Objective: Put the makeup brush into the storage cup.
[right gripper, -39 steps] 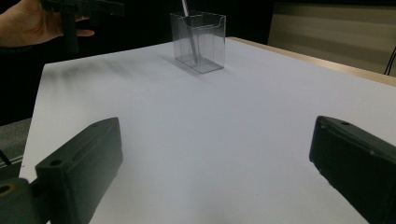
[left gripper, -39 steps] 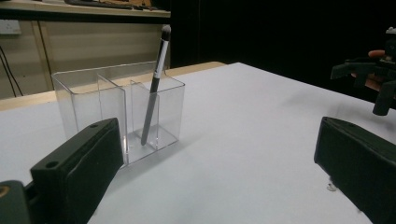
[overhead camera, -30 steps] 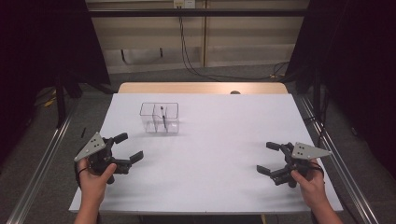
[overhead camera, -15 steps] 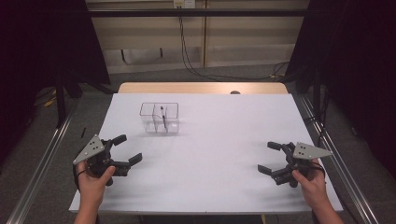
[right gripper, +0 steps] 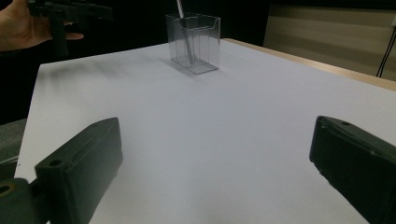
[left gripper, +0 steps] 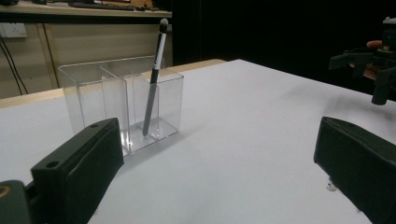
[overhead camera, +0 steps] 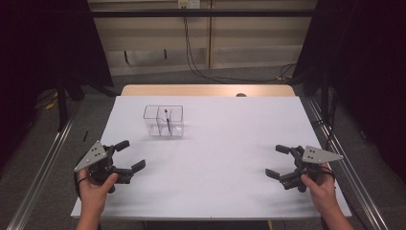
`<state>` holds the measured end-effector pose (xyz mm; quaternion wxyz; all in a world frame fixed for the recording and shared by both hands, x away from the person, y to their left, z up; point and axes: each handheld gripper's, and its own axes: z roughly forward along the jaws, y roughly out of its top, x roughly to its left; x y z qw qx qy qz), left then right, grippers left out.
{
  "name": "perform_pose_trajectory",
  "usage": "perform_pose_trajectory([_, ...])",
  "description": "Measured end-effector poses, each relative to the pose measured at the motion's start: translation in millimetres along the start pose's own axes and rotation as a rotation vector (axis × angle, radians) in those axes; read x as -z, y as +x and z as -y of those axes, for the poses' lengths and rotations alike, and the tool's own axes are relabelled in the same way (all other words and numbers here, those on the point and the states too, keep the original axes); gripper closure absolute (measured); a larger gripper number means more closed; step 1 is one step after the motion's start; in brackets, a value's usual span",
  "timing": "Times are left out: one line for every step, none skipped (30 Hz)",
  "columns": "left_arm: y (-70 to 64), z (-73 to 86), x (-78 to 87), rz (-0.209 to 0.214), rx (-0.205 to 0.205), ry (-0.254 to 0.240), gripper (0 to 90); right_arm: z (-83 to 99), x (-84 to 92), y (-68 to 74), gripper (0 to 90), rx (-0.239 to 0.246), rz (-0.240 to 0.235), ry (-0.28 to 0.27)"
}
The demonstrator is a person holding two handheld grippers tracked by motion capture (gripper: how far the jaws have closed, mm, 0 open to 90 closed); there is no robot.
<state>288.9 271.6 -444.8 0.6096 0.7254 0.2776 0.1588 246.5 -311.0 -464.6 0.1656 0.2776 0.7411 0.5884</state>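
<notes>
Left claw and right claw sit low at the near corners of the white surface, both gaping wide, gripping nothing. Farther back (nearer the left claw) stands the clear holder, 1 brush leaning inside.

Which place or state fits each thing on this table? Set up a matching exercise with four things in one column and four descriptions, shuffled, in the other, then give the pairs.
Things
1. clear box
2. makeup brush
3. left tool
4. right tool

Descriptions
A. open, held low near the table's right edge
B. leans inside a compartment, bristle end up
C. stands on the white table, far left of centre
D. open, held near the front left corner

Pairs: 1-C, 2-B, 3-D, 4-A
</notes>
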Motion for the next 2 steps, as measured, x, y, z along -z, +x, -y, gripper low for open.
perform_pose_trajectory([0.0, 0.4, 0.3, 0.002, 0.002, 0.000, 1.3, -0.1, -0.2, -0.1, 2.3, 0.000, 0.000, 0.000])
perform_pose_trajectory([0.1, 0.6, 0.6, 0.002, 0.002, 0.002, 1.3, -0.1, -0.4, -0.2, 2.3, 0.000, -0.001, -0.001])
